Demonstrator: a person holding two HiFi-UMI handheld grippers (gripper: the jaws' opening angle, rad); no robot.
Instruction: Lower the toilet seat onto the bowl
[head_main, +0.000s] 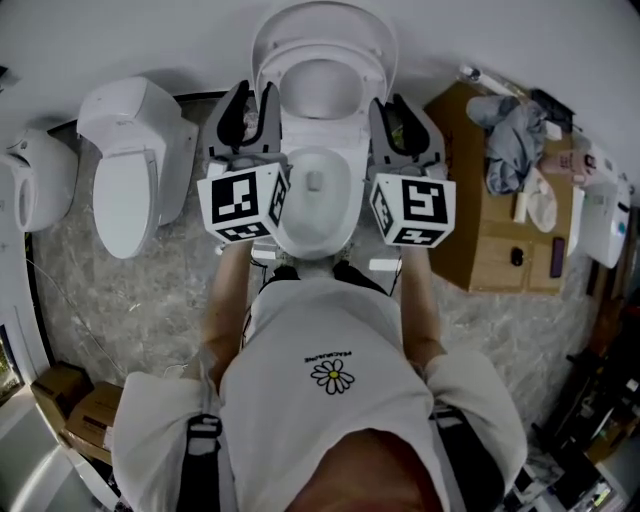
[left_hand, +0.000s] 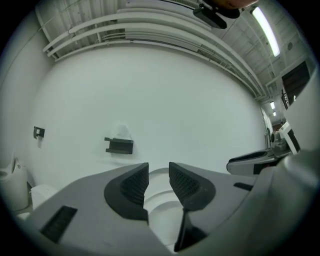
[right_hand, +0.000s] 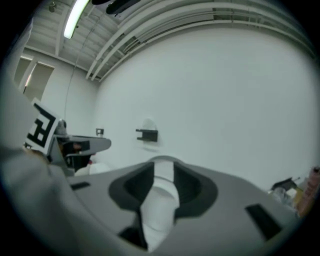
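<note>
A white toilet stands straight ahead in the head view. Its seat (head_main: 288, 68) and lid (head_main: 325, 18) are raised against the wall above the open bowl (head_main: 345, 215). My left gripper (head_main: 252, 102) is beside the left side of the raised seat, pointing level at the wall, and my right gripper (head_main: 402, 110) flanks the right side. In the left gripper view the left gripper (left_hand: 158, 172) is open, with white porcelain (left_hand: 161, 202) showing through the gap. The right gripper (right_hand: 164, 172) is also open, and a white part of the toilet (right_hand: 159, 207) shows between its pads.
A second white toilet (head_main: 130, 170) sits left and another white fixture (head_main: 35, 180) far left. An open cardboard box (head_main: 470, 240) with a cloth (head_main: 510, 130) and small items stands right. A black holder (left_hand: 119, 145) hangs on the wall. Cardboard boxes (head_main: 75, 400) lie behind on the left.
</note>
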